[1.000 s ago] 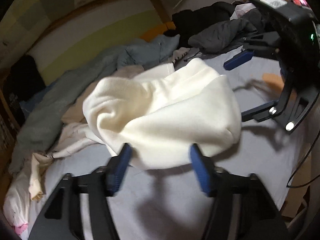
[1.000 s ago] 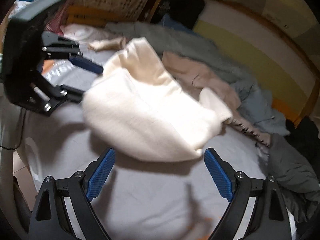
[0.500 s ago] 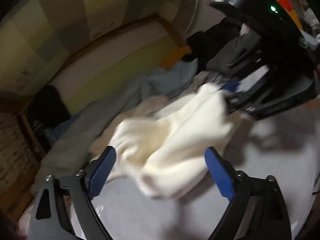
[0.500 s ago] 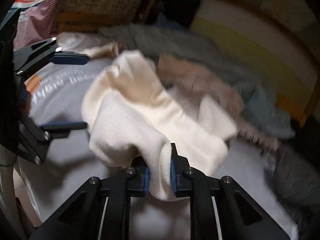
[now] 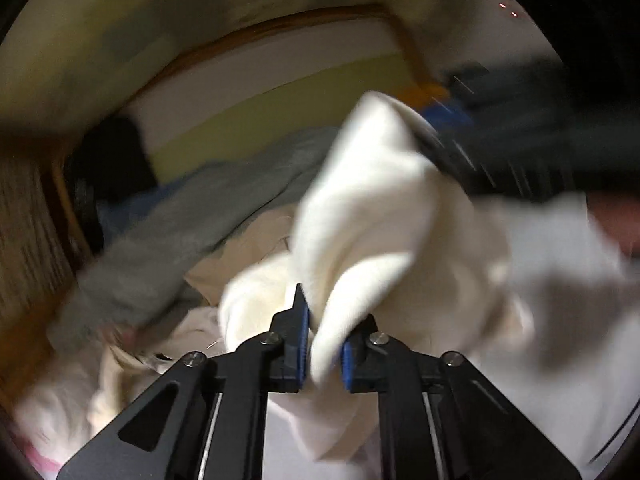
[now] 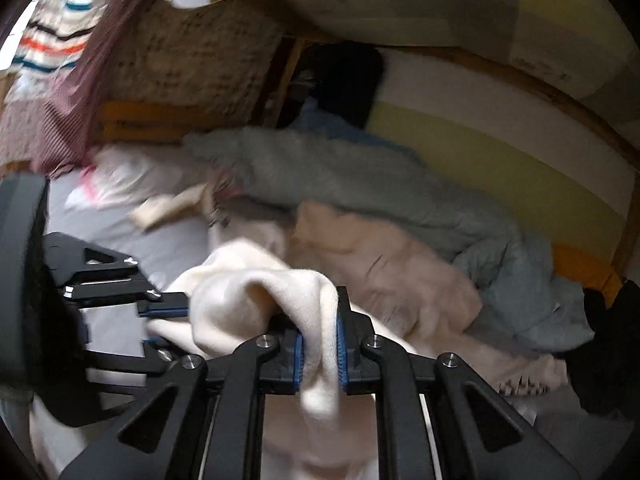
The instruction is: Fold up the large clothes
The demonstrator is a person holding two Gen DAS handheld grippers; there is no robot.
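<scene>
Tools [image 6: 319, 344] above cluttered grey bedsheet [image 6: 104, 228]

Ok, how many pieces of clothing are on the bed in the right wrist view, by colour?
Cream garment: 1
Grey-blue garment: 1
Pink-beige garment: 1
White-and-pink garment: 1
Black garment, at the right edge: 1
Total: 5, though blur may hide more.

Heaped clothes [image 6: 360, 200] crowd the far side; near sheet [image 6: 100, 228] lies bare.
</scene>
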